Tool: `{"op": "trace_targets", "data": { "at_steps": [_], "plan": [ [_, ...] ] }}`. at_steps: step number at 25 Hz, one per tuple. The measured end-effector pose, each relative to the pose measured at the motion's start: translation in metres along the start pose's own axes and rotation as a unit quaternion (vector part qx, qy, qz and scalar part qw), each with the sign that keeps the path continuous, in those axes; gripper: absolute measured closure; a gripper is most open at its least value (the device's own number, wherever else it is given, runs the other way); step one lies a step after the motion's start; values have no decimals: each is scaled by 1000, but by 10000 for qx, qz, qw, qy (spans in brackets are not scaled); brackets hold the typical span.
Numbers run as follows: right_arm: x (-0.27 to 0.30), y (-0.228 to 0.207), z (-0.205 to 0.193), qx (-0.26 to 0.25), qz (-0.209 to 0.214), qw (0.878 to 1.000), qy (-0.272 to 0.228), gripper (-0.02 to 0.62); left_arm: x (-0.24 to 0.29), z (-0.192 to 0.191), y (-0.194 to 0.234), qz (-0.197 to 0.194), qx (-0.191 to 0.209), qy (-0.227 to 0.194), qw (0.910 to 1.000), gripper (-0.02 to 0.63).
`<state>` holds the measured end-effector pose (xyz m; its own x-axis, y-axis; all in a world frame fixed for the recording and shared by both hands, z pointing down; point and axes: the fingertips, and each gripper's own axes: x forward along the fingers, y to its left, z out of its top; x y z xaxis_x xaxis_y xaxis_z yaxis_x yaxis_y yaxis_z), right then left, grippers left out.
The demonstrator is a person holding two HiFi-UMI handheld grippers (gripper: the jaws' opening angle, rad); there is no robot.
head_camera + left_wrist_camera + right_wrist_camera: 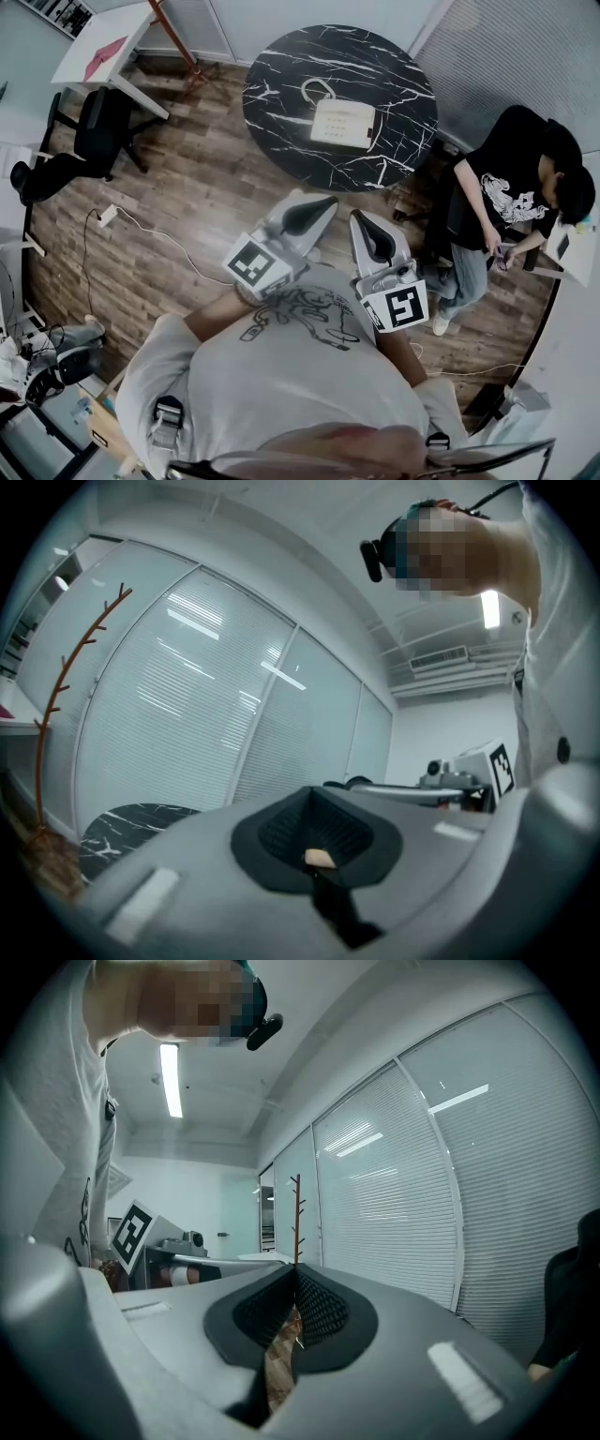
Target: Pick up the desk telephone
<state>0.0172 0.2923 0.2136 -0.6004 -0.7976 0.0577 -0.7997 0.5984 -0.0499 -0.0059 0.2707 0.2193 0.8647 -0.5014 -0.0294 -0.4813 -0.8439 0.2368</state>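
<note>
I'm looking steeply down from the head camera, high above the floor, taking in the left claw, the right claw and the round black worktop well ahead of them. Each claw camera is riding close behind its own jaws and facing level across the room toward the window blinds. Each is catching the other claw at its side, both are sharing the red coat stand, and only the left one is showing the worktop's edge

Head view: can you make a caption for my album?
Shut left gripper and shut right gripper point toward a cream telephone on a black table.
</note>
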Motion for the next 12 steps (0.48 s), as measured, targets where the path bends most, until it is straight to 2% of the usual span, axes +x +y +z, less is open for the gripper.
{"op": "trace_targets", "data": {
  "at_steps": [12],
  "plan": [
    [72, -52, 6, -12, 23, 10000, 69, 588, 45, 18, 74, -38, -63, 8, 10000, 604]
  ]
}}
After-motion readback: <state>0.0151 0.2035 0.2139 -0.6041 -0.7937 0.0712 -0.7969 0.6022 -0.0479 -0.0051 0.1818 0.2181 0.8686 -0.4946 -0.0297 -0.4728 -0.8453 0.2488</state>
